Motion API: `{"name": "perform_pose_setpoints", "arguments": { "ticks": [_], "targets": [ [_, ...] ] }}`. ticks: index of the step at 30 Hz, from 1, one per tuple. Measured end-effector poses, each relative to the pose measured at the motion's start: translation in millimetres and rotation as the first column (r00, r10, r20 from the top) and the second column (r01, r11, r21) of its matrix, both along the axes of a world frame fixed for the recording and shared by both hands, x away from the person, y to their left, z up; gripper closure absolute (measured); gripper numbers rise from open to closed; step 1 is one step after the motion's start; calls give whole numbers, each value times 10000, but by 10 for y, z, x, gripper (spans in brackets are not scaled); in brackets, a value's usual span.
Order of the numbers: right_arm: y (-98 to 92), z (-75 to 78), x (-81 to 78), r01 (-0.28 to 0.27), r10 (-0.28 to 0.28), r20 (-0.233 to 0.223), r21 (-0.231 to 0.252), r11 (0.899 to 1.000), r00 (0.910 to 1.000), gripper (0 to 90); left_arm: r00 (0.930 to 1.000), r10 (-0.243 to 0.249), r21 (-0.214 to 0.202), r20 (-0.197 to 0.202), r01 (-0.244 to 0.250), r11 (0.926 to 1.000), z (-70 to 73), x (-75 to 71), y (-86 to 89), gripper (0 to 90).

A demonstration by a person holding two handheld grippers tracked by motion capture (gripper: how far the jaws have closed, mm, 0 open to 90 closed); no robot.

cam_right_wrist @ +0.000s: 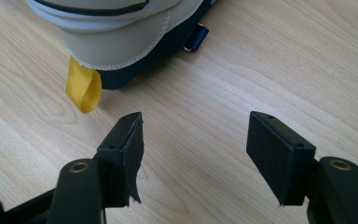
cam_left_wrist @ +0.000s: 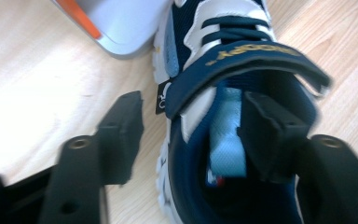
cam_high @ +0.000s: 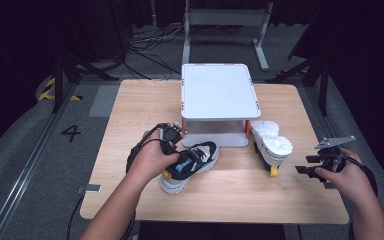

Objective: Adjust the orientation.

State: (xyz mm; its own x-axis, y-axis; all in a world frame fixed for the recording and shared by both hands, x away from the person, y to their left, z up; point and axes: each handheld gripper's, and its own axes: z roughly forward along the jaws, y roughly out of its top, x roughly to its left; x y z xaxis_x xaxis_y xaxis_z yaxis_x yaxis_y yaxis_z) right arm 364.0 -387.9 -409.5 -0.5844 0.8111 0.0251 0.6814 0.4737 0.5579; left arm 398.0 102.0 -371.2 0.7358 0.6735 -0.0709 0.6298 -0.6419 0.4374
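**Left gripper straddling the upright sneaker's collar**

Your left gripper (cam_left_wrist: 193,135) has its jaws apart, one inside the navy sneaker (cam_high: 192,162) before the white stand (cam_high: 219,91). Your right gripper (cam_right_wrist: 196,144) gapes empty near the overturned sneaker (cam_high: 272,142).

Pale matt wood-grain table (cam_right_wrist: 242,70); navy mesh-and-leatherette shoe (cam_left_wrist: 223,60), satiny yellow ribbon loop (cam_right_wrist: 83,86); smooth grey plastic stand (cam_high: 219,90).

— What do the tools look like?
— Each hand-held gripper, left (cam_high: 171,134) and right (cam_high: 314,168), is black, with two blocky jaws on arms bearing round brass-ringed screw holes.
— Anything else?
— A black cable (cam_high: 133,152) loops from the left one; a grey three-cornered plate (cam_high: 335,142) tops the right. Both forearms are bare.
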Motion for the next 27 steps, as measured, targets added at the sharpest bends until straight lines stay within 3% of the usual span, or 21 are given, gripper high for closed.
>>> {"name": "perform_pose_setpoints", "arguments": {
  "ticks": [1, 3, 6, 12, 15, 16, 18, 20, 22, 24, 26, 27],
  "targets": [
    [2, -1, -1, 15, -15, -7, 20, 10000, 10000, 376, 9996, -86, 163, 257, 82, 9998, 49, -54, 42, 358],
    [6, 2, -3, 0, 0, 3, -14, 10000, 10000, 377, 9988, -88, 63, 492, 85, 9999, 158, -200, 159, 332],
    [24, 3, -3, 44, -44, -26, -5, 10000, 10000, 377, 9986, -73, -109, 526, 79, 9999, 266, -403, 331, 328],
    [83, -9, 14, -95, 94, -72, -99, 9999, 9999, 375, 9997, -221, 237, 85, 218, 9995, 204, -619, 417, 368],
    [111, -11, 22, -139, 139, -79, -77, 9999, 9999, 374, 9986, -414, 279, -328, 423, 9987, 119, -632, 395, 480],
    [113, -11, 25, -154, 153, -94, -78, 9999, 9998, 374, 9982, -529, 256, -278, 537, 9982, 97, -628, 383, 499],
    [107, -15, 32, -164, 163, -87, -77, 9998, 9998, 375, 9977, -556, 238, -396, 566, 9981, 75, -626, 358, 707],
    [94, -17, 35, -133, 132, -86, -90, 9999, 9999, 375, 9976, -599, 365, -357, 612, 9975, 72, -639, 324, 749],
    [77, -17, 35, -105, 105, -67, -80, 9999, 9999, 376, 9953, -852, 332, -467, 868, 9957, 97, -677, 260, 828],
    [64, -12, 31, -96, 96, -60, -55, 9999, 9999, 376, 9909, -1209, 423, -591, 1235, 9914, 128, -711, 191, 849],
    [59, -3, 24, -43, 43, -35, -61, 10000, 10000, 376, 9805, -1825, 120, -731, 1838, 9829, 163, -768, 69, 852],
    [57, 1, 21, -61, 61, -9, -34, 10000, 10000, 376, 9720, -2228, 24, -749, 2236, 9747, 186, -802, -7, 853]
  ]
}}
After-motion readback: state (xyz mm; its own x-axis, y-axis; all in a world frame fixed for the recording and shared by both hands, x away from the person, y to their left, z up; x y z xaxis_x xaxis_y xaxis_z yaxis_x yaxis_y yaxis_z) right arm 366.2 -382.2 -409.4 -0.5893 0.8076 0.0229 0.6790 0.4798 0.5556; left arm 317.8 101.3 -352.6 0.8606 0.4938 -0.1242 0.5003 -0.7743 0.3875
